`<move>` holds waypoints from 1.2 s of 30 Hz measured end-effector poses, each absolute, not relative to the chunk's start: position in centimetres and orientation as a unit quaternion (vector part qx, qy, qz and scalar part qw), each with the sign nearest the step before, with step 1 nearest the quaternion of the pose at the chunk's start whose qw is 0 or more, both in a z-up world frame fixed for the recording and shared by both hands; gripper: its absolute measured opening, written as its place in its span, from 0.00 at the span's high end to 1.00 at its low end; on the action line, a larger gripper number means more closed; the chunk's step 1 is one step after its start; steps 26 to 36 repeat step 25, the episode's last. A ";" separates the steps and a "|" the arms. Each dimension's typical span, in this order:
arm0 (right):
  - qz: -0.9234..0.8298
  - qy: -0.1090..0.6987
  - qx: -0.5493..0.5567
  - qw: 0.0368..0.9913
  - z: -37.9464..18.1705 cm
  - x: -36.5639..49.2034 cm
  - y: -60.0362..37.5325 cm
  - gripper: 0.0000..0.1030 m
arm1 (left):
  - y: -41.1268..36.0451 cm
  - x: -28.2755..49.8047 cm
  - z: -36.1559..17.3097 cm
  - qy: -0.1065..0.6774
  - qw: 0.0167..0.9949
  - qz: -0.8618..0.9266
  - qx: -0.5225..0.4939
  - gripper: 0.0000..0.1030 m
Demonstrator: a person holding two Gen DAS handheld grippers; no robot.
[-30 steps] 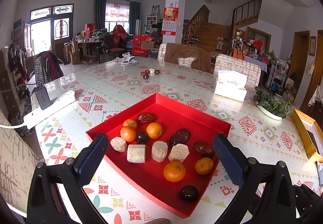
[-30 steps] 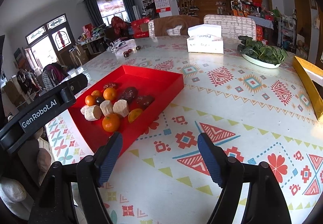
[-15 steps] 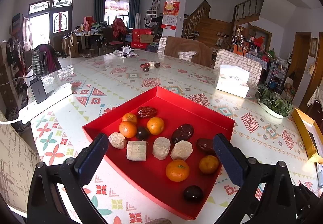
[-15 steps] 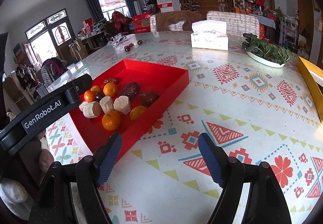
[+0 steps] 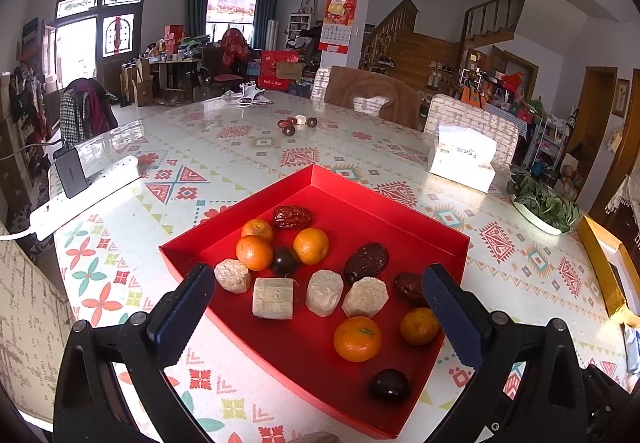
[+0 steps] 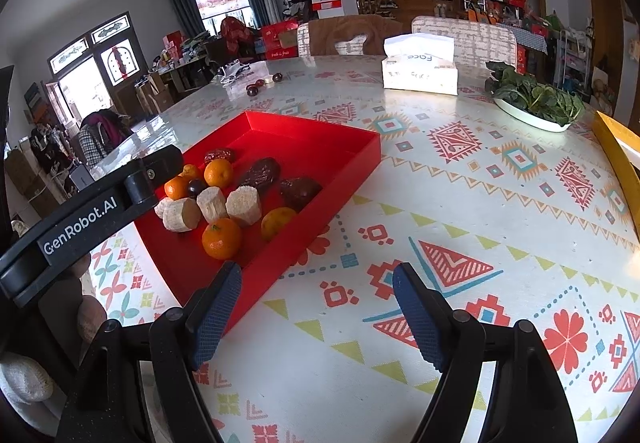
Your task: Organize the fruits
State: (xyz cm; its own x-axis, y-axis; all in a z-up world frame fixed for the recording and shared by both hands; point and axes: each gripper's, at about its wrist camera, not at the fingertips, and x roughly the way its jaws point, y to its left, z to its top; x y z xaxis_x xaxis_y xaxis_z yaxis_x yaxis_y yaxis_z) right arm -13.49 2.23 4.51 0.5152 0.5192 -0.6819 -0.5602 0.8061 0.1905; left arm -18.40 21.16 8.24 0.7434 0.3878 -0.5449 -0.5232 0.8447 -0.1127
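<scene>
- My left tongs [image 5: 316, 307] are spread wide with nothing between the pads, hanging over the near edge of the red tray [image 5: 436, 227], which fills the lower middle of the left view.
- My right tongs [image 6: 316, 319] are also spread and empty, over bare tablecloth [image 6: 460, 203] in the lower middle of the right view; the tray sits to their left.
- Over the last second the tray has grown larger and slid lower in both views, so I have brought both tongs a little closer. No fruit in the tray has shifted in that time.
- That suggests I am still closing in on the tray rather than carrying anything.
- In the tray the fruit lies mixed: oranges [image 5: 254, 253] at its left and two more [image 5: 357, 339] lower right, dark dates [image 5: 366, 261] among them, pale cut chunks [image 5: 324, 292] in a loose row across the middle, small dark round fruits [image 5: 390, 385] scattered.
- A few more small fruits [image 5: 289, 130] lie well apart on the table, upper middle of the left view; too small to name.
- Hidden: my left tong's arm [image 6: 80, 219] covers the tray's left corner in the right view, and my right pad [image 5: 454, 317] cuts across one date.
- I cannot tell what sorting is wanted; no groups or dividers show.
</scene>
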 end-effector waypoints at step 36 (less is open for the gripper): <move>0.312 0.380 -0.003 0.871 4.5 -13.1 1.0 0.20 | 19.7 -17.6 8.3 0.272 0.927 0.225 -0.124 0.00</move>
